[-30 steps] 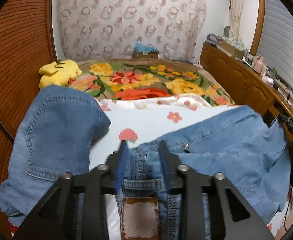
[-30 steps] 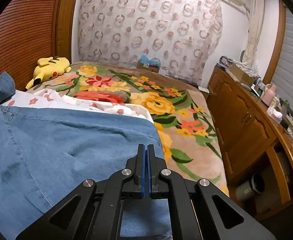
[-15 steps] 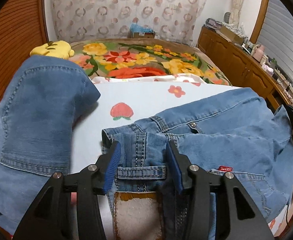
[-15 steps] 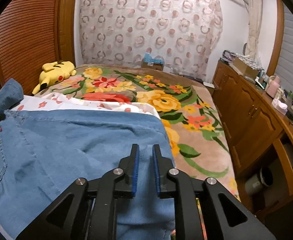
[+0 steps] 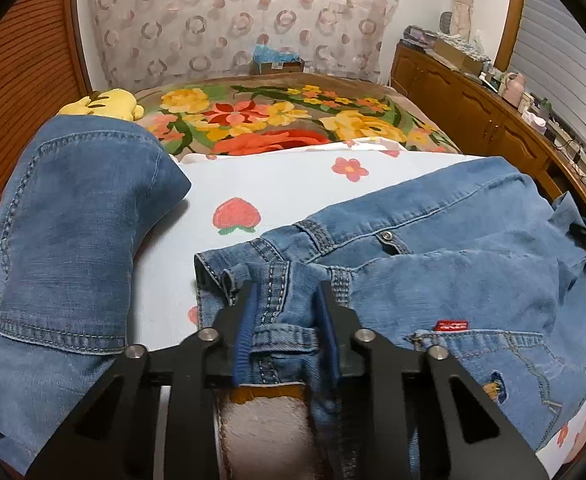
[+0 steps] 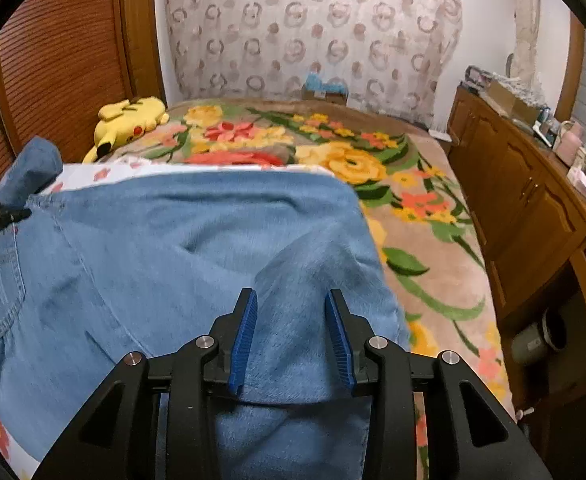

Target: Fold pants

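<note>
The left claw had just been closing, and its blue pads pinched a bunched bit of the waistband of the blue jeans. The right claw had just been opening. Its pads sat apart on each side of a raised fold of the jeans' leg, and they did not seem to squeeze it. The jeans lay spread on a white sheet with red flowers, on a bed. Farther back was a flowery blanket with a yellow soft toy on it. Brown cupboards stood to the right of the bed.
</note>
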The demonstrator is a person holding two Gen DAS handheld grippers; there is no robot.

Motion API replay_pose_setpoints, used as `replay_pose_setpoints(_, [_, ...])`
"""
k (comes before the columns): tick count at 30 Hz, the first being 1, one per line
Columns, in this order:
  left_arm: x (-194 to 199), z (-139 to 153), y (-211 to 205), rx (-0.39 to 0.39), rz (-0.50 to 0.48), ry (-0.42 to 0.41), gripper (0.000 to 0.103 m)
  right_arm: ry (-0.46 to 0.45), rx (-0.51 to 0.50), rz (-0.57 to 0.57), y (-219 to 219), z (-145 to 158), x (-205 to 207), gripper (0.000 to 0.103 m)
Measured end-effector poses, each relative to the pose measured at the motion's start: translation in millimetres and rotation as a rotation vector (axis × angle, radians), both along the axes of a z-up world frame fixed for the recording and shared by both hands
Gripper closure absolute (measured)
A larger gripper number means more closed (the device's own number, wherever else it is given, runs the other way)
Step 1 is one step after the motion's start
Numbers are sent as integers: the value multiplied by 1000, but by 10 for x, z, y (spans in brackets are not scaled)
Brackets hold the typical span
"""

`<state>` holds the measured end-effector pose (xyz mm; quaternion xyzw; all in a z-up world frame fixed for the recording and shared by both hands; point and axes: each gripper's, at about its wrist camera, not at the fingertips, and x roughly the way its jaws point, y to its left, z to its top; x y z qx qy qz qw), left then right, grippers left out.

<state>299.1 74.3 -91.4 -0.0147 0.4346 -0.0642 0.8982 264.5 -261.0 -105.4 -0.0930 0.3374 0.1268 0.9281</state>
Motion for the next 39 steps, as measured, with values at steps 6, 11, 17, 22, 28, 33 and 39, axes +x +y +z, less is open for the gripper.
replay_pose_setpoints(6, [-172, 197, 4, -12, 6, -70, 85, 35, -20, 2, 22, -22, 66, 69])
replay_pose_setpoints(11, [-391, 473, 33, -40, 9, -157, 86, -5, -26, 17, 16, 71, -37, 94])
replay_pose_setpoints(17, [-460, 700, 109, -61, 43, -234, 87, -151, -6, -2, -22, 489, -218, 97])
replay_pose_setpoints(22, [-378, 715, 147, -62, 69, -251, 87, -236, -37, 2, 79, 794, -173, 97])
replay_pose_setpoints(28, [-262, 634, 246, -59, 113, -244, 87, -276, -93, 6, 336, 812, 83, 97])
replay_pose_setpoints(33, [-167, 574, 300, -51, 137, -230, 87, -266, -120, 7, 500, 669, 415, 97])
replay_pose_setpoints(39, [-35, 452, 299, -26, 149, -185, 86, -197, -111, 10, 547, 534, 765, 97])
